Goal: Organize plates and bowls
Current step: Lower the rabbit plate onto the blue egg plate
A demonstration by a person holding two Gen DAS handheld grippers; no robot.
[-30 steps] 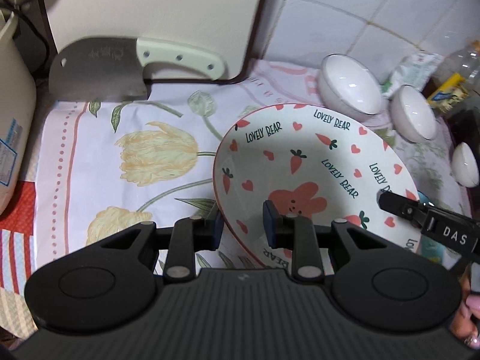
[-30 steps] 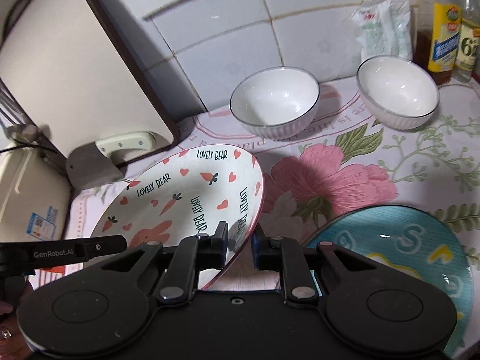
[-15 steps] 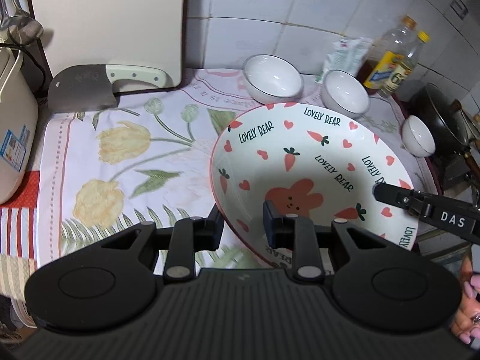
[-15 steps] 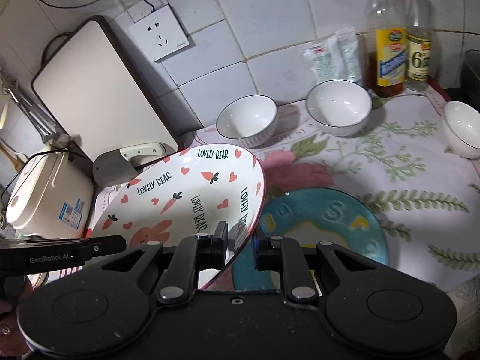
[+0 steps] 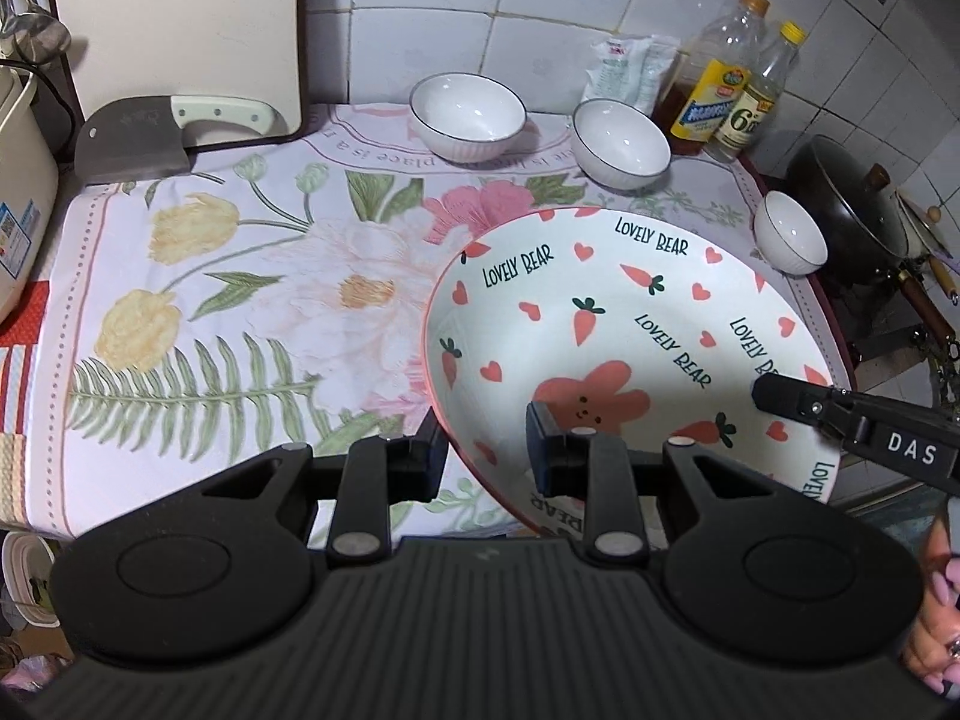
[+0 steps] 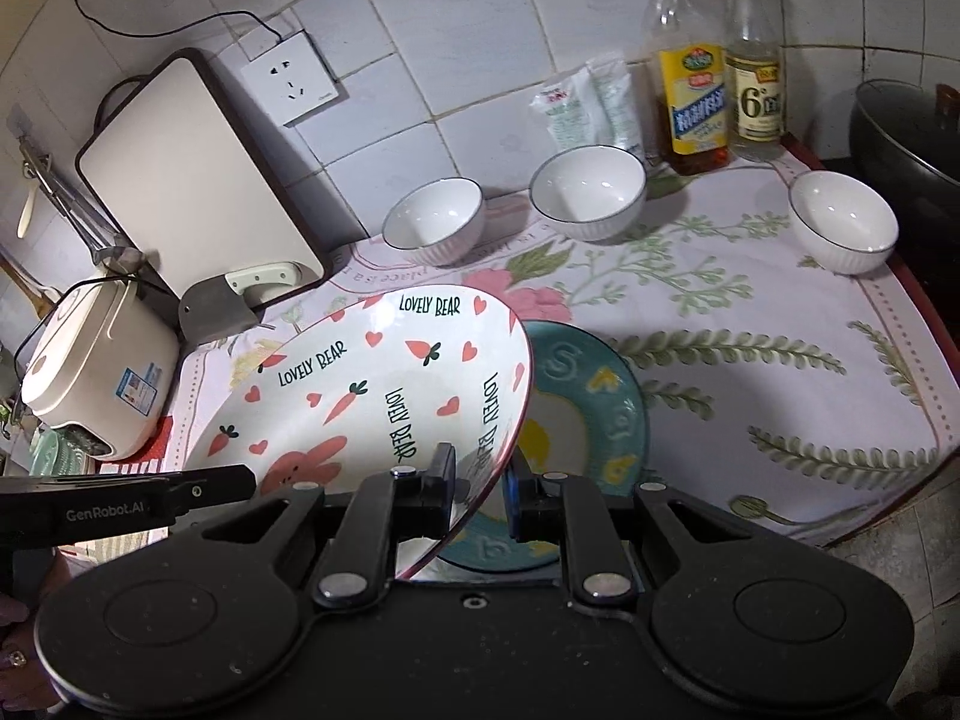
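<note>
The left gripper and right gripper each clamp opposite rims of the carrot-print plate, holding it tilted at lower centre of the frame above the blue plate, probably for stacking.

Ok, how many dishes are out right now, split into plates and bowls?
Plates: 2, the bear plate held up by both claws, and the teal plate lying on the cloth under it.
Bowls: 3, all white.
Total: 5 dishes.
</note>
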